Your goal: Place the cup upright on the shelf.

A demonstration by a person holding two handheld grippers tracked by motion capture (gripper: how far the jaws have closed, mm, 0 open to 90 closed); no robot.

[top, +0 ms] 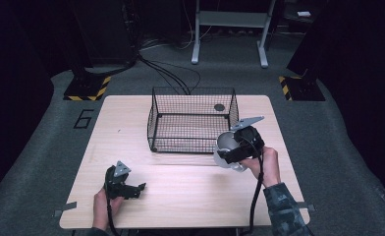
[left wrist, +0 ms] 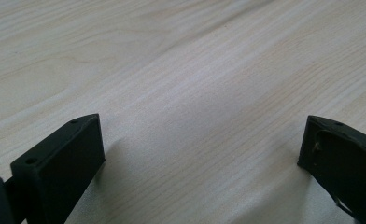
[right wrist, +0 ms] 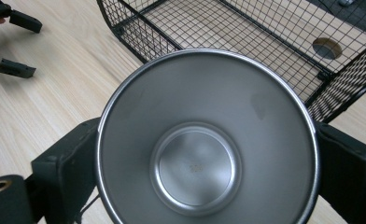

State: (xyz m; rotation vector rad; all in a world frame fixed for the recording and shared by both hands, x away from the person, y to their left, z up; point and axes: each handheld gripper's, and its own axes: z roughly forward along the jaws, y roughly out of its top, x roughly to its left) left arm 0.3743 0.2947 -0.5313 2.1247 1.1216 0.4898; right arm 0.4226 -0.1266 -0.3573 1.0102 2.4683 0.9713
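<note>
right now the right gripper [top: 228, 150] has its jaws clamped on a metal bowl [top: 226, 146], one jaw on each side of the rim. in the right gripper view the bowl [right wrist: 204, 140] is tipped so that its open mouth faces the camera, with the flat round bottom plain to see and the two black jaws pressed against its left and right edges. from the high view the bowl is held just off the front right corner of the wire basket [top: 192, 123], very near the mesh, though i cannot tell whether it touches the table [top: 180, 196] or hangs a little above it. the basket [right wrist: 246, 37] stands toward the far middle of the table, with bare wood showing through its mesh floor.

the left gripper [top: 140, 189] is low over the near left part of the table, well apart from the bowl and the basket. its jaws stand wide apart with nothing between them; the left gripper view looks along them at plain pale wood [left wrist: 181, 93]. this same gripper [right wrist: 13, 44] also shows far off in the right gripper view, at the top left corner, jaws spread.
</note>
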